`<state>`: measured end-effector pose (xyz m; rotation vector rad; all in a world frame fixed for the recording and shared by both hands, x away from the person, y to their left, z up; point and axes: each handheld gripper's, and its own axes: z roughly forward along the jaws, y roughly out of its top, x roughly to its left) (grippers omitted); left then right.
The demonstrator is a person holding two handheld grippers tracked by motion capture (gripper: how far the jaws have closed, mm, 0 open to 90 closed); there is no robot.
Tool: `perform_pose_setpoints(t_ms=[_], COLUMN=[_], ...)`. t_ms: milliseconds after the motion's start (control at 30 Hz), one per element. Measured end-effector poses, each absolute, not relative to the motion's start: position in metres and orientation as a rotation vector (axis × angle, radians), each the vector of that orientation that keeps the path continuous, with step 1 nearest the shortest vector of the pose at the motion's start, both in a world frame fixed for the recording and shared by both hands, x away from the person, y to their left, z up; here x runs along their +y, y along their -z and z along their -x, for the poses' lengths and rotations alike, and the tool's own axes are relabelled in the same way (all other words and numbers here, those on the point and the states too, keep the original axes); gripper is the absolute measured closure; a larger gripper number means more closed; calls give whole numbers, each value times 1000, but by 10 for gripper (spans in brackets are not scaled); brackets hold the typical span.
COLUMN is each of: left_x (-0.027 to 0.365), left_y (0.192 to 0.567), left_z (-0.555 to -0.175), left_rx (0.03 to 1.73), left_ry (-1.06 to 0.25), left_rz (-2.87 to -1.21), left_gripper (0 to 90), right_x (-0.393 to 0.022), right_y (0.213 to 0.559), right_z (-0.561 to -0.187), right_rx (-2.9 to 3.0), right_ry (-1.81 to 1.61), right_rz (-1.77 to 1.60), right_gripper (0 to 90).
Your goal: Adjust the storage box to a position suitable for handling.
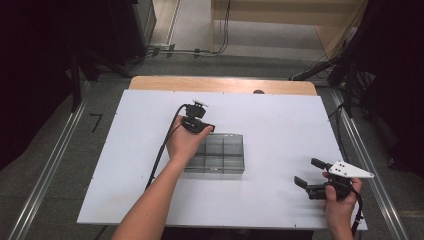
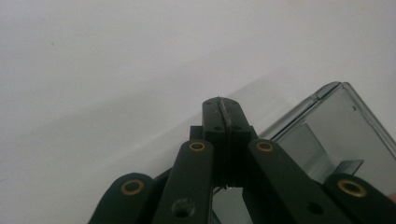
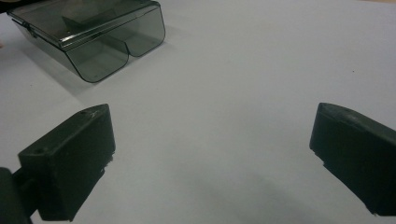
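Note:
A clear smoky plastic compartment box [image 1: 220, 155] lies closed in the middle of the white board. My left gripper [image 1: 210, 128] sits at the box's far left corner, held from above by a hand. In the left gripper view its jaws [image 2: 223, 105] are pressed together with nothing between them, and the box's corner [image 2: 336, 126] lies just to their right. My right gripper [image 1: 306, 172] rests near the board's front right, pointing left, with its jaws wide apart. In the right gripper view those jaws [image 3: 210, 116] frame bare board, and the box [image 3: 93, 32] stands farther off at upper left.
The white board [image 1: 280, 115] lies on a wooden table whose far edge [image 1: 225, 84] shows behind it. A black cable [image 1: 162, 150] trails from the left gripper over the board's left part. Dark equipment and cables stand on the floor beyond.

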<state>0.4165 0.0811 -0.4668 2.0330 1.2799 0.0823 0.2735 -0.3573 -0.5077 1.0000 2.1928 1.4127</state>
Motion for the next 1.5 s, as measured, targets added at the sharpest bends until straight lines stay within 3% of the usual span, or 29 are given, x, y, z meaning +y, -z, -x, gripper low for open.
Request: perform_pose_setpoints(t_ms=[900,1500], left_x=[75,71], left_y=[467,469], left_z=[-412,-386], left_rx=[1273,1235], left_ry=[-80,-47], left_rz=[-2075,-2081], left_gripper=[900,900], right_x=[-358,-358], right_y=[508,508], right_z=[-274,-274], right_rx=[2188,2188], right_ry=[-1418,-1416], right_rz=[-1001,-1003], right_gripper=[0,0])
